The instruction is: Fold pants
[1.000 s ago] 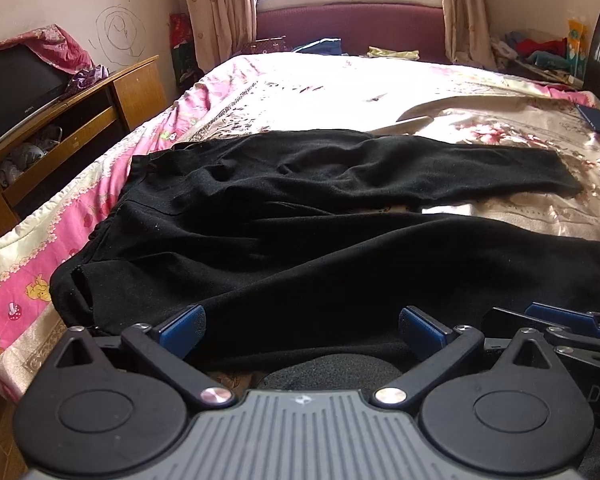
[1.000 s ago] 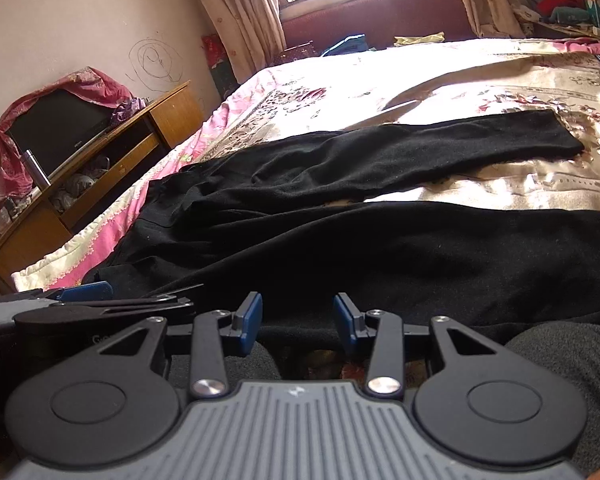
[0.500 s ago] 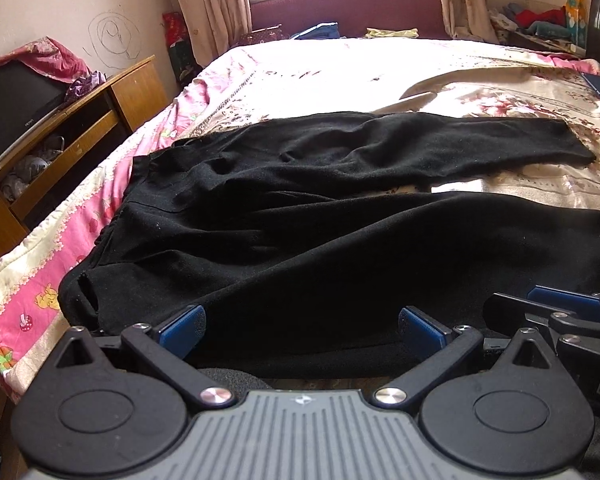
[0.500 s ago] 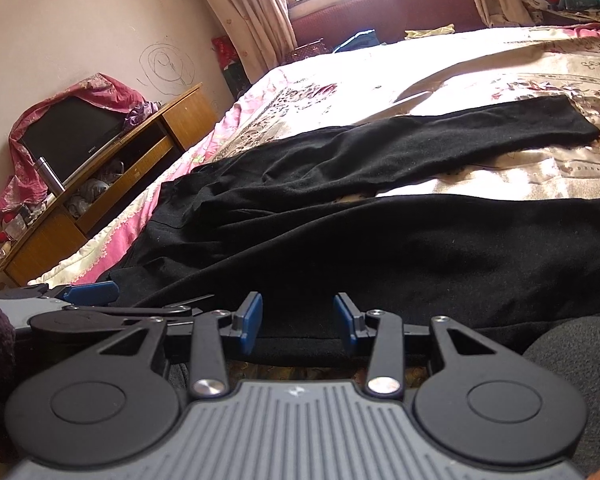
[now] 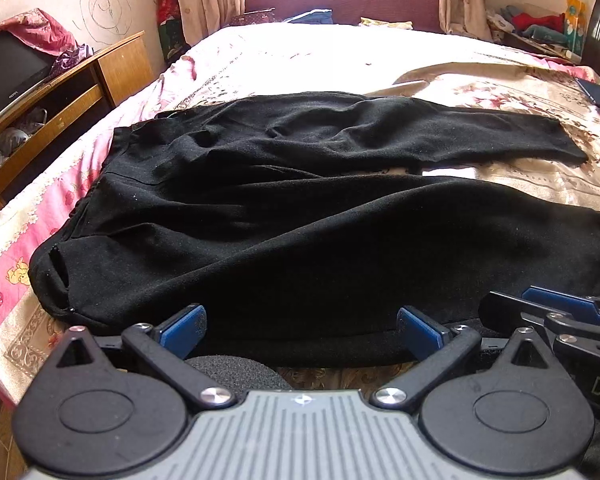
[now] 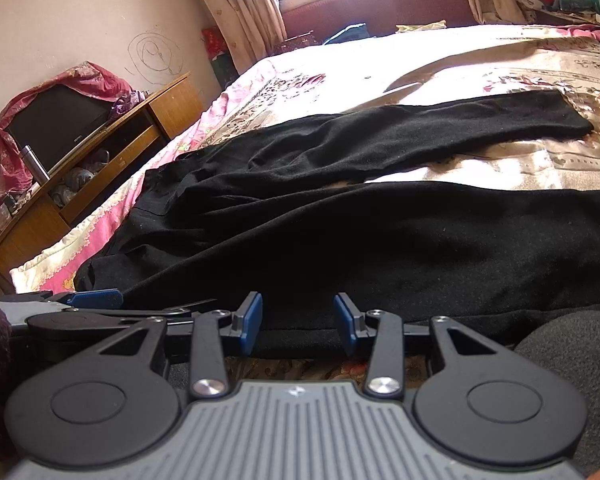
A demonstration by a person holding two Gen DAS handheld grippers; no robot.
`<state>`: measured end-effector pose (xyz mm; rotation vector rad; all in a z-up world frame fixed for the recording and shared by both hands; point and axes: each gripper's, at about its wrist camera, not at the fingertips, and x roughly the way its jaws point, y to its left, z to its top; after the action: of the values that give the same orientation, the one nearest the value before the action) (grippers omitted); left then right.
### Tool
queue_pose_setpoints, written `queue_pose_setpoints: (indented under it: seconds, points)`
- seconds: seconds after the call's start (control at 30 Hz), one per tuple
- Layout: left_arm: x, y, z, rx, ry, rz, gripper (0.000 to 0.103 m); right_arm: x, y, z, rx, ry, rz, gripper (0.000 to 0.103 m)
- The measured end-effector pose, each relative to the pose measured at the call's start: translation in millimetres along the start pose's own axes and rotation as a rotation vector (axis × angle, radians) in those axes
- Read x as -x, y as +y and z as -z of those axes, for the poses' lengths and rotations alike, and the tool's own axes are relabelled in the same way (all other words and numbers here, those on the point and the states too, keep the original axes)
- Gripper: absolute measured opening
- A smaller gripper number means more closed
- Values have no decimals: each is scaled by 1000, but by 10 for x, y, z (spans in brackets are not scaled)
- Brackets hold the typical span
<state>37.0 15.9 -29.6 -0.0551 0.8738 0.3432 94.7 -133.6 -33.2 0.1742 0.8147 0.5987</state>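
Note:
Black pants (image 5: 300,216) lie spread on the bed, waistband at the left and both legs running to the right; they also show in the right wrist view (image 6: 380,232). My left gripper (image 5: 300,326) is wide open and empty at the near edge of the closer leg. My right gripper (image 6: 298,322) is partly open and empty at the same near edge. Each gripper shows at the side of the other's view.
The bed has a floral cover (image 5: 340,56) with pink at its left edge. A wooden TV stand (image 5: 60,100) with a TV stands to the left. A dark phone (image 5: 596,94) lies at the far right. Curtains, a headboard and clutter stand at the back.
Both views have shifted slightly, so the pants sit a little further up the frame. The jaws keep the same opening and the pants have not moved.

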Motion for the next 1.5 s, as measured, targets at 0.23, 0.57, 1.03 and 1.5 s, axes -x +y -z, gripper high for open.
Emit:
queue_pose_setpoints:
  seconds: [0.23,0.57,1.03,1.5]
  points:
    - [-16,6,17,3,-5,11,103,-16,3,8,-2,4,7,41]
    - [-9,41,15,31,-5,27,103,-24,9,6,-3,12,19,41]
    - [35,31,46,15,-22,13,103,-70,9,24,4,22,52,41]
    - [51,26,42,-10,-22,4,103,-89,-6,18,-1,36,41,41]
